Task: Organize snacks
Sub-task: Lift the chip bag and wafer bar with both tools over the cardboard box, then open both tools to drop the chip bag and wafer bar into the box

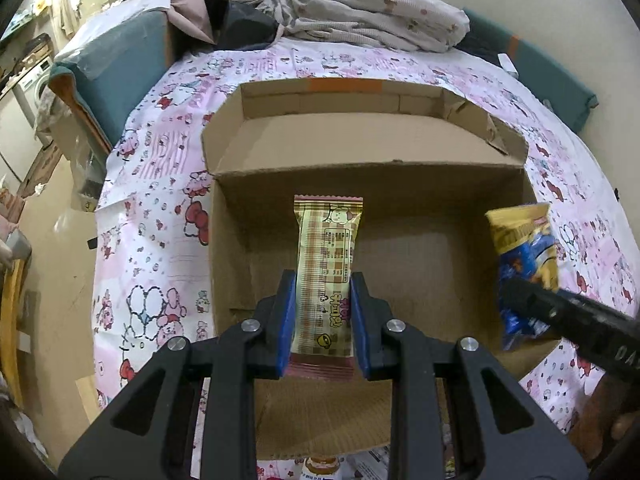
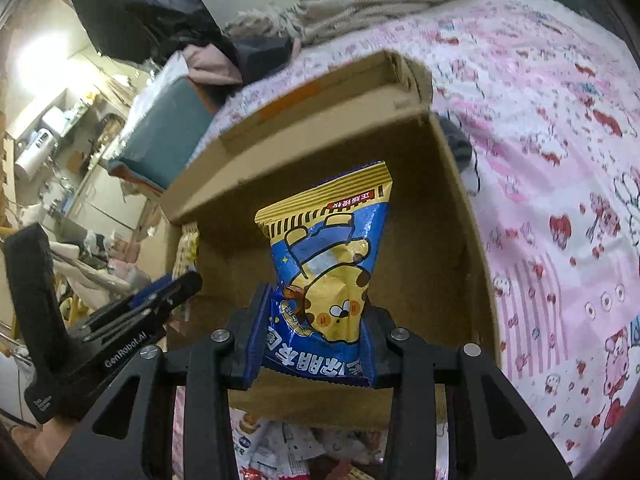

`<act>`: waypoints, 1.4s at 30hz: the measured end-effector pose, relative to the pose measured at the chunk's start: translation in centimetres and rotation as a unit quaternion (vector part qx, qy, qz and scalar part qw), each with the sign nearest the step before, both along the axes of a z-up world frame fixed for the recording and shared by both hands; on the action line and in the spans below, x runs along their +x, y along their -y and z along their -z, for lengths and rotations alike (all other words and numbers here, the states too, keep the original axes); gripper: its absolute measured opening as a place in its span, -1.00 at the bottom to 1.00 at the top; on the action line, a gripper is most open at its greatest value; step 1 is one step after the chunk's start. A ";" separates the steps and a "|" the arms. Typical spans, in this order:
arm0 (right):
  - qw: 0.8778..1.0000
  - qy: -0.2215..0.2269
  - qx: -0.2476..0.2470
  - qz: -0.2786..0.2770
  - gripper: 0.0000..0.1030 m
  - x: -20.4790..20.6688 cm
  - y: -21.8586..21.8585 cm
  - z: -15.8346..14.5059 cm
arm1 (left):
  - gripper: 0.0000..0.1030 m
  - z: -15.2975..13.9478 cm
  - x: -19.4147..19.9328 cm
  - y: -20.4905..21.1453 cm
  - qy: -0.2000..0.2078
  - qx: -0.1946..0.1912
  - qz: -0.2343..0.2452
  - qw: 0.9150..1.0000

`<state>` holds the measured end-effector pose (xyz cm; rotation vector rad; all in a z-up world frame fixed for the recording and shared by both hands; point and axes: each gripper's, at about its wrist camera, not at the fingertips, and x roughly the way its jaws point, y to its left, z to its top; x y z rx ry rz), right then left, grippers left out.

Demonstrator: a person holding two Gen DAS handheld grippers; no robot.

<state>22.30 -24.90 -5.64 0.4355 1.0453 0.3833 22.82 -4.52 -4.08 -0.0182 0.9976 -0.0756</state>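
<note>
— Snacks first: what have you got, and where?

— My left gripper (image 1: 323, 312) is clamped on a long beige checked wafer packet (image 1: 326, 268), its blue pads pressing the packet's two long sides near the lower end. The packet points away from me, held over the open cardboard box (image 1: 372, 152).

— And the other hand?

— My right gripper (image 2: 316, 330) is closed on a blue and yellow snack bag (image 2: 326, 264) with a cartoon bear on it, gripped at its lower part so the crimped yellow edge sticks up and away. It too hangs over the box, towards the right side; the wafer is left of it.

— Where does the box sit?

— On a pink cartoon-print sheet (image 1: 160, 216). Its far flap stands open. Crumpled bedding (image 1: 360, 12) lies at the far end, and more wrappers (image 2: 280, 444) lie just near of the box.
</note>
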 end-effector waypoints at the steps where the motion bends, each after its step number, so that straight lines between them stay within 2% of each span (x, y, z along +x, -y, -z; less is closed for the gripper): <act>1: 1.000 -0.005 -0.002 0.000 -0.22 0.0 -0.1 0.3 | -0.57 0.1 0.0 0.0 0.000 0.000 0.000 1.000; 6: 0.999 -0.025 -0.020 -0.012 -0.22 0.2 -0.9 1.6 | -0.57 0.4 0.3 0.1 0.002 -0.002 0.000 1.000; 11: 0.999 -0.041 -0.023 -0.001 -0.19 0.3 -0.5 2.3 | -0.55 1.0 0.9 0.0 -0.015 -0.009 -0.006 1.000; 22: 0.999 -0.031 -0.002 0.006 -0.16 0.2 0.2 1.7 | -0.54 1.2 0.6 0.3 -0.026 -0.016 0.003 1.000; 24: 1.000 -0.028 0.003 0.008 -0.07 0.3 0.2 1.4 | -0.40 1.1 0.4 0.5 -0.026 -0.022 0.007 0.999; 25: 1.000 -0.024 0.007 0.013 -0.03 0.3 0.4 1.2 | -0.13 1.1 0.3 0.6 -0.024 -0.024 0.010 0.999; 26: 1.000 -0.019 0.009 0.018 0.13 0.2 0.5 0.9 | 0.14 0.9 0.1 0.8 -0.020 -0.020 0.011 1.000; 27: 1.000 -0.014 0.010 0.022 0.34 0.2 0.7 0.7 | 0.26 0.7 0.0 0.9 -0.016 -0.018 0.012 1.000; 28: 0.999 -0.008 0.014 0.028 0.43 0.1 0.9 0.3 | 0.44 0.6 0.0 0.8 -0.012 -0.018 0.012 1.000; 29: 0.999 0.000 0.020 0.035 0.61 0.0 1.2 0.0 | 0.55 0.4 -0.2 0.8 -0.008 -0.019 0.012 1.000; 30: 0.999 0.009 0.028 0.040 0.74 -0.1 1.5 -0.4 | 0.60 0.1 -0.3 0.8 -0.004 -0.022 0.013 1.000; 31: 0.998 0.016 0.032 0.043 0.78 -0.1 1.7 -0.7 | 0.66 0.0 -0.4 0.8 -0.002 -0.023 0.014 1.000; 42: 0.998 0.030 0.029 0.037 0.80 -0.1 1.2 -1.7 | 0.67 -1.2 -1.4 -0.3 0.032 -0.039 -0.002 0.999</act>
